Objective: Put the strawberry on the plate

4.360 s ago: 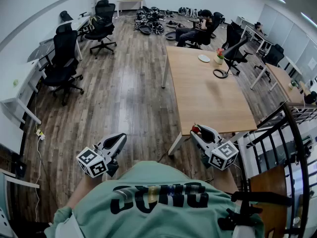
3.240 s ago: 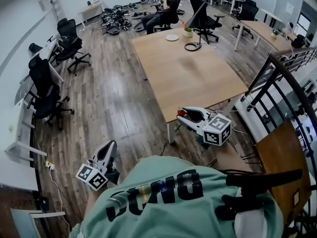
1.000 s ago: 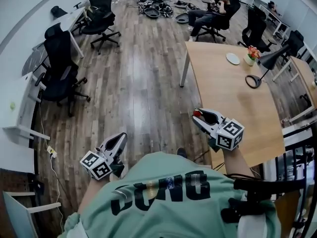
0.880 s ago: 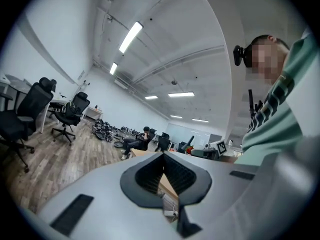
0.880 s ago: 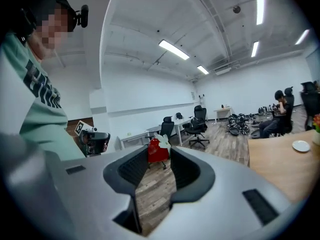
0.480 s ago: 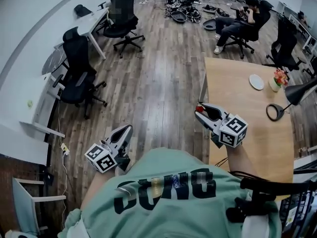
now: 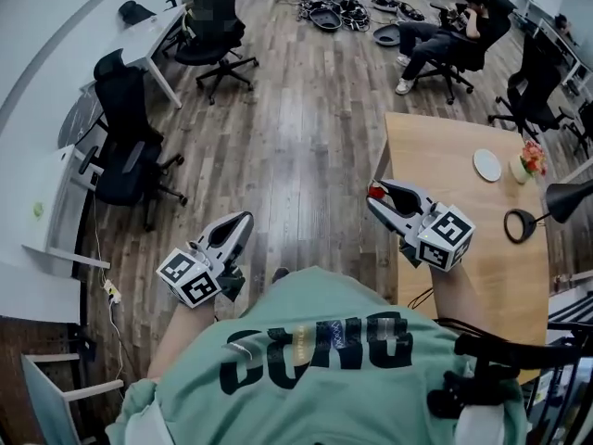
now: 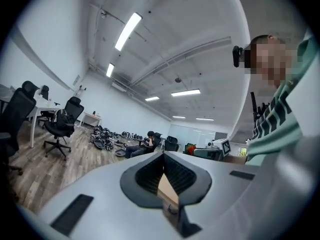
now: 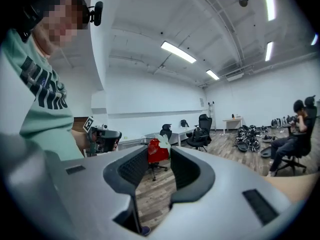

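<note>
- Since the earliest picture we have come round the bench (image 7: 435, 160): the plate (image 7: 486, 164) lay far off beyond the whole benchtop then, and now shows much closer, ahead and to the right of the right claw (image 7: 378, 193).
- Our strawberry (image 7: 375, 191) is pinched at the tip of the right claw, clear of any surface; in the right gripper view it (image 9: 156, 153) sits red between the two dark pads, its pale leaf turned up.
- We see the right claw (image 9: 159, 155) clenched on the fruit, the pads pressing it from both sides.
- From the head view the strawberry shows against the wooden floor (image 7: 296, 137), just beside the bench's left edge, well apart from the plate.
- The white plate rests on the benchtop near a small flower pot (image 7: 531, 160), with a black lamp (image 7: 556, 202) close by.
- Our left claw (image 7: 243, 222) hangs over the floor, well apart from the bench; in its own view the left claw (image 8: 163, 156) has its tips together with nothing in them.
- Further out stand black office chairs (image 7: 130, 151), and a person (image 7: 445, 35) sits on a chair beyond the bench.
</note>
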Demonstrator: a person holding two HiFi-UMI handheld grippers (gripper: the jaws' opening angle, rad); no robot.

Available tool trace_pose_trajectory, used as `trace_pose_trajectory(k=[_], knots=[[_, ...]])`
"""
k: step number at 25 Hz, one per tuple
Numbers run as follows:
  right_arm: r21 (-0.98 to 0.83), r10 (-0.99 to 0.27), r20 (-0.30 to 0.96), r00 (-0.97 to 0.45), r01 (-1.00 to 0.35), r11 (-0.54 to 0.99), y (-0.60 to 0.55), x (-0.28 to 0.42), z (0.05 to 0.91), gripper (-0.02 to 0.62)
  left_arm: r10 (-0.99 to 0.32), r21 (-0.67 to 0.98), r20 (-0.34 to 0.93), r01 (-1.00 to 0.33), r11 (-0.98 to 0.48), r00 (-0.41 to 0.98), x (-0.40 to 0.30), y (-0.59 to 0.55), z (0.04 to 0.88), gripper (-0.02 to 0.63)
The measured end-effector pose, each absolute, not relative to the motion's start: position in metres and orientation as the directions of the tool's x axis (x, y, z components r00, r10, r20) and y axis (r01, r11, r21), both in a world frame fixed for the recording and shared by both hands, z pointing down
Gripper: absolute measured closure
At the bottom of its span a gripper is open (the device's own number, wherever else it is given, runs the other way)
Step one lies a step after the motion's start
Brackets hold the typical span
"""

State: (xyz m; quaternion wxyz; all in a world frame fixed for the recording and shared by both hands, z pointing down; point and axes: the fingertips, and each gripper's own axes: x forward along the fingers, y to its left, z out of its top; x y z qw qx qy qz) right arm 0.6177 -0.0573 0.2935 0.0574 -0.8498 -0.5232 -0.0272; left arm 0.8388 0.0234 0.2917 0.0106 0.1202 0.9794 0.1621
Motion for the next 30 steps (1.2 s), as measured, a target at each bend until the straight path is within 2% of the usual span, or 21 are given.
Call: trace_pose_trajectory(k=[10, 15, 22, 30], knots=[[0.012, 0.962, 0.049, 0.267, 0.963, -0.268, 0.114, 0.657, 0.236, 0.453, 0.018, 0.227, -0.032, 0.011, 0.974, -0.999, 0.832, 0.202, 0.246, 0.601], [0.028, 0.968, 0.085, 0.235, 0.971, -0.238, 0.163, 0.652, 0.245, 0.453, -0.051, 0.229, -0.036, -0.058, 0.972, -0.998, 0.808, 0.258, 0.248, 0.601], [-0.011, 0.97, 0.084, 0.23, 0.973, -0.23, 0.216, 0.586, 0.254, 0.453, -0.088, 0.249, -0.005, -0.086, 0.965, -0.996, 0.739, 0.303, 0.259, 0.601], [-0.02, 0.946, 0.064, 0.318, 0.948, -0.317, 0.297, 0.456, 0.258, 0.453, -0.025, 0.258, -0.005, -0.026, 0.966, -1.0, 0.622, 0.364, 0.243, 0.601]])
